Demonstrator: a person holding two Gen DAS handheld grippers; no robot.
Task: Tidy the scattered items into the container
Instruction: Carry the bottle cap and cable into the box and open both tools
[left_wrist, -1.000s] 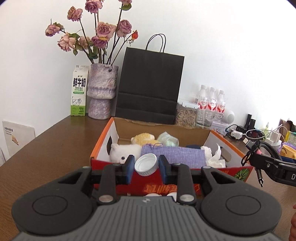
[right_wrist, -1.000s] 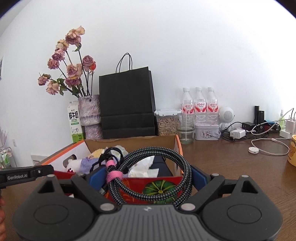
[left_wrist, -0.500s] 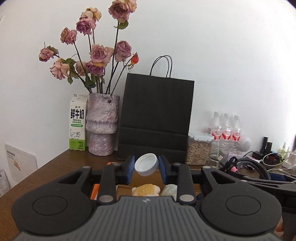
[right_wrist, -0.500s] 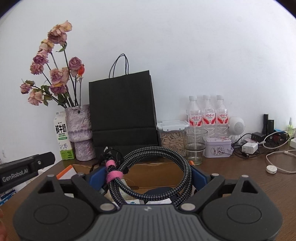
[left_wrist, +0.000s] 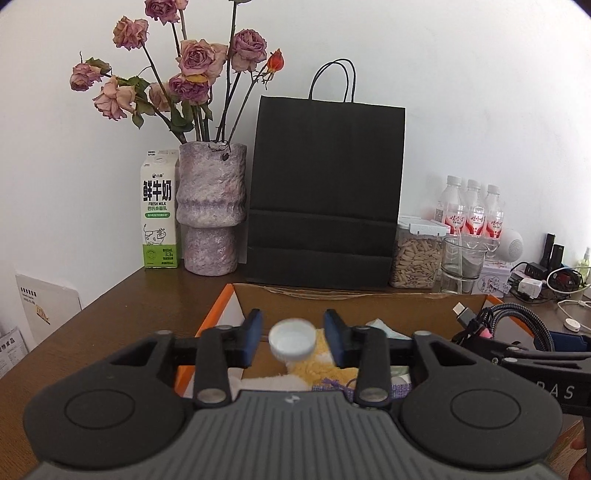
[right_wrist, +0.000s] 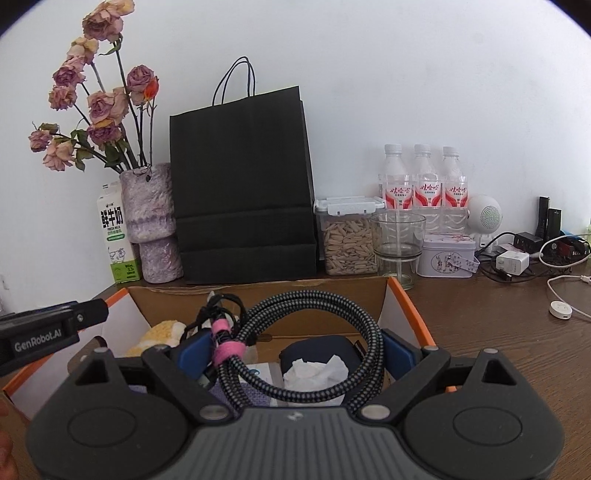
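An open cardboard box (left_wrist: 332, 295) with orange edges lies under both grippers. My left gripper (left_wrist: 293, 323) hangs over it with its jaws opening. A white bottle cap (left_wrist: 292, 343), blurred, sits loose between the blue pads with a gap on each side. Below it lie a yellow plush toy (left_wrist: 314, 365) and a purple cloth. My right gripper (right_wrist: 295, 350) is shut on a coiled braided cable (right_wrist: 306, 306) with a pink tie, above the box (right_wrist: 410, 314). Under the cable lie a dark pouch and a white tissue (right_wrist: 317, 369).
Behind the box stand a black paper bag (left_wrist: 325, 192), a vase of dried roses (left_wrist: 210, 206) and a milk carton (left_wrist: 159, 210). To the right are a seed jar (right_wrist: 347, 236), a glass (right_wrist: 397, 240), three water bottles (right_wrist: 424, 184), a tin and chargers with cords (right_wrist: 517, 258).
The left jaws have spread and let go of the cap, which now hangs loose and lower between them. Both grippers have moved forward over the box, the right one still gripping the cable.
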